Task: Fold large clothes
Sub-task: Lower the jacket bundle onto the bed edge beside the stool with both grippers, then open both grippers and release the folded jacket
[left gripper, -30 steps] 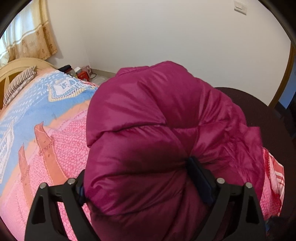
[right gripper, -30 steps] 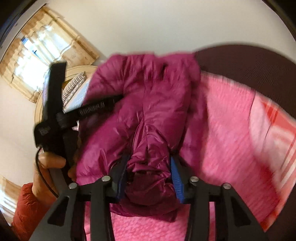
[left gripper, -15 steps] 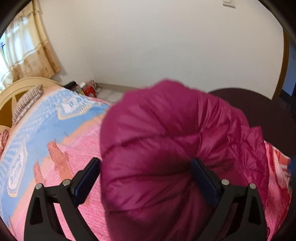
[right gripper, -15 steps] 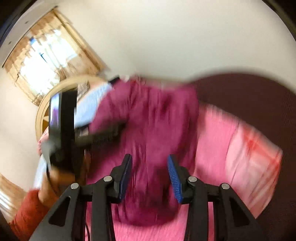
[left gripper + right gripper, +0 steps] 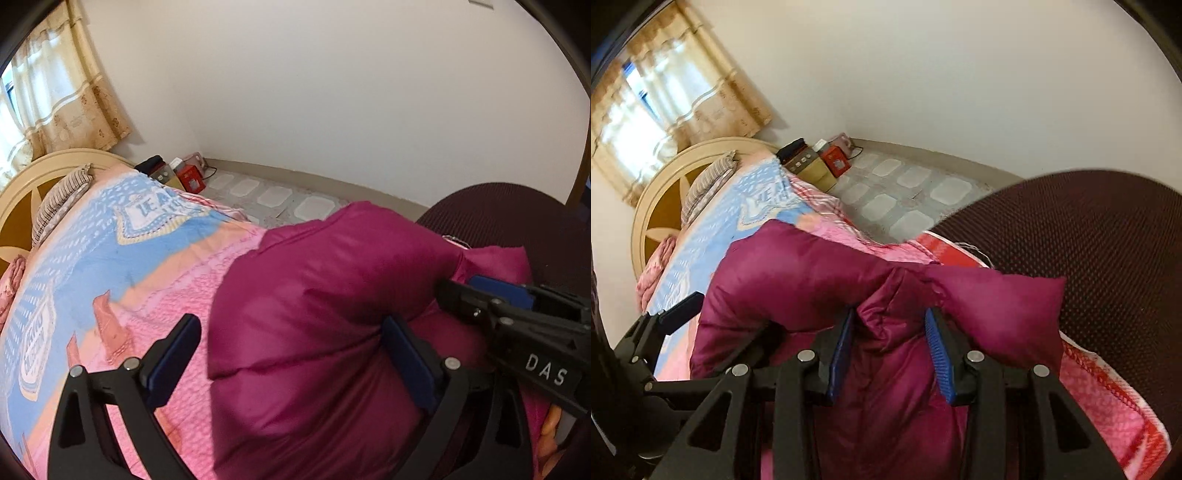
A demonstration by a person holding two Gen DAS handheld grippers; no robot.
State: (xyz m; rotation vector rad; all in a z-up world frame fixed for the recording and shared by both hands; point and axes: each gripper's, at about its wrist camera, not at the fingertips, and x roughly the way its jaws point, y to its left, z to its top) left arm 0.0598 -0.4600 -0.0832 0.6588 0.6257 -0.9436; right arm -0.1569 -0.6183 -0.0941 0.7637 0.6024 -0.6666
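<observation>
1. A magenta puffer jacket [image 5: 325, 314] is lying bunched at the near end of a bed [image 5: 122, 258].
2. The right gripper [image 5: 890, 354] is pinching a jacket fold, probably carrying it over.
3. The left gripper [image 5: 291, 362] is releasing, its jaws having just been opening wide around the bulk.
4. Open blanket is stretching toward the headboard [image 5: 22, 184], giving spreading room.

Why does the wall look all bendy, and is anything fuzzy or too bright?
Left wrist view: fisheye bends the floor edge; puffy jacket slightly soft. Right wrist view: curtain glows washed-out from window light; dark corners from the lens.
</observation>
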